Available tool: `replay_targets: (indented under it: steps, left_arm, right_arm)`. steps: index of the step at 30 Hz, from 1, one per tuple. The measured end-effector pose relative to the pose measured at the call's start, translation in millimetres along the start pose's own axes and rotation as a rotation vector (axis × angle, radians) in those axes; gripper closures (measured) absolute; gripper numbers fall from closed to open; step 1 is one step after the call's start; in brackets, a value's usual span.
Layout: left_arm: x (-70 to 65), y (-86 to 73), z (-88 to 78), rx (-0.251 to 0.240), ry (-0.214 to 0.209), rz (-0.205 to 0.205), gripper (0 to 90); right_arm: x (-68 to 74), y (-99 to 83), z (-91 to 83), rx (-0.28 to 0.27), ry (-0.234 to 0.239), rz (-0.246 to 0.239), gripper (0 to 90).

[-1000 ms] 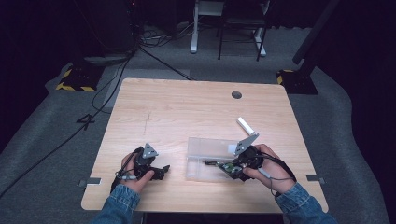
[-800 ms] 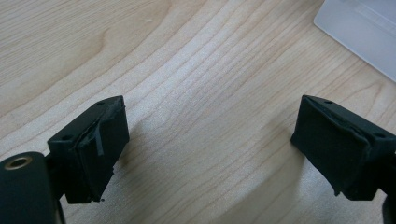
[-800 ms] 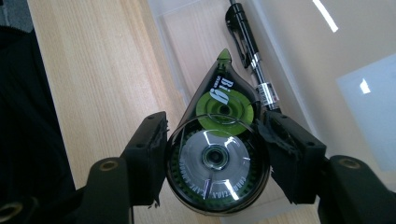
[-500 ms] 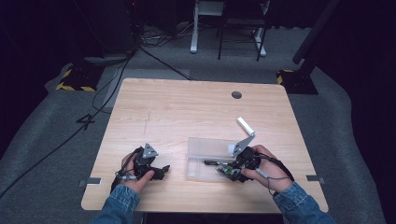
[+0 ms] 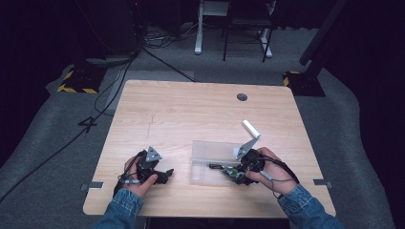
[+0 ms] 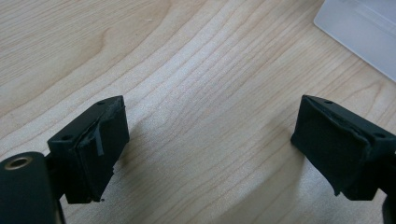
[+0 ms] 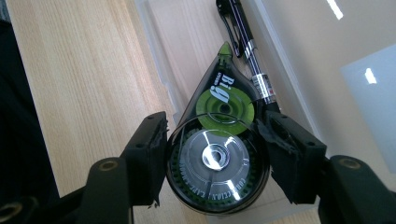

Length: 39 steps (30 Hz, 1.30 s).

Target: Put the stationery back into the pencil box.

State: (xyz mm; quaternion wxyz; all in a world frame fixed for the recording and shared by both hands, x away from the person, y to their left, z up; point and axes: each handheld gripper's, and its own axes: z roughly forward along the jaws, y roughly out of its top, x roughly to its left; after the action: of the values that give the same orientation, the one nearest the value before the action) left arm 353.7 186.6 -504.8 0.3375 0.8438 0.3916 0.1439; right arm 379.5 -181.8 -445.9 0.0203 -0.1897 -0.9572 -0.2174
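Wooden table (image 5: 191, 119) carries a clear plastic tray (image 5: 210, 152), over whose near edge the right gripper (image 7: 217, 154) pinches a green correction-tape dispenser (image 7: 219, 140) between both pads beside a black pen (image 7: 247, 46), while the left gripper (image 6: 210, 144) rests with jaws spread, empty.

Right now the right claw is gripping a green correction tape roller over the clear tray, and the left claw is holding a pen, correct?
Not quite: the left claw holds nothing, its jaws apart over bare table, as the left gripper view shows. The right claw does grip the correction tape roller over the clear tray.
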Motion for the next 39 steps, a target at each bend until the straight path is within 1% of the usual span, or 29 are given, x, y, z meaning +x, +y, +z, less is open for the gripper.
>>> replay_targets:
  steps: [6, 9, 12, 14, 18, 20, 25, 27, 30, 32, 34, 36, 39]
  left_arm:
    - [0.0, 0.0, 0.0, 0.000, 0.000, 0.000, 10.7]
    - [0.0, 0.0, -0.1, 0.001, -0.002, -0.002, 10.8]
    - [0.0, 0.0, 0.0, -0.001, 0.000, 0.000, 10.8]
    - [0.1, 0.0, 0.0, 0.000, -0.001, 0.000, 10.7]
    - [0.0, 0.0, 0.0, -0.001, 0.000, 0.000, 10.7]
    - [-0.1, -0.1, 0.0, 0.000, -0.001, -0.001, 10.7]
    - [-0.1, -0.1, 0.0, 0.000, -0.001, -0.001, 10.7]
    - [-0.1, -0.1, 0.0, 0.000, -0.001, -0.001, 10.7]
    - [-0.1, -0.1, 0.0, 0.000, -0.001, -0.001, 10.7]
    - [-0.1, -0.1, 0.0, 0.000, -0.001, -0.001, 10.7]
    - [-0.1, -0.1, 0.0, 0.000, -0.001, -0.001, 10.7]
    - [-0.1, -0.1, 0.0, 0.000, -0.001, -0.001, 10.7]
    - [-0.2, -0.2, -0.1, 0.000, 0.000, 0.000, 10.8]
  right_arm:
    - [-4.3, -0.7, 3.0, 0.013, 0.009, 0.013, 41.8]
    - [-4.9, -1.2, 4.7, 0.011, 0.006, 0.015, 41.6]
    - [-5.4, -1.6, 5.8, 0.015, -0.005, 0.012, 41.3]
    - [-4.9, -1.7, 5.5, 0.011, -0.023, 0.013, 41.1]
    - [-4.6, -2.4, 3.5, 0.004, -0.028, 0.016, 42.1]
    - [-4.7, -3.1, 2.6, 0.006, -0.032, 0.010, 42.6]
    - [-4.1, -4.1, -0.2, 0.002, -0.044, 0.006, 45.9]
    - [-2.6, -3.0, -1.8, -0.014, -0.052, 0.003, 47.0]
    - [1.4, 1.5, -4.1, -0.038, -0.058, -0.014, 53.3]
    - [4.9, 5.3, -4.6, -0.050, -0.059, -0.013, 65.9]
    - [7.2, 9.4, -4.5, -0.066, -0.063, -0.008, 73.5]
    - [7.5, 12.6, -3.9, -0.076, -0.070, -0.011, 77.0]
    - [6.8, 18.1, -1.2, -0.094, -0.077, -0.010, 78.8]
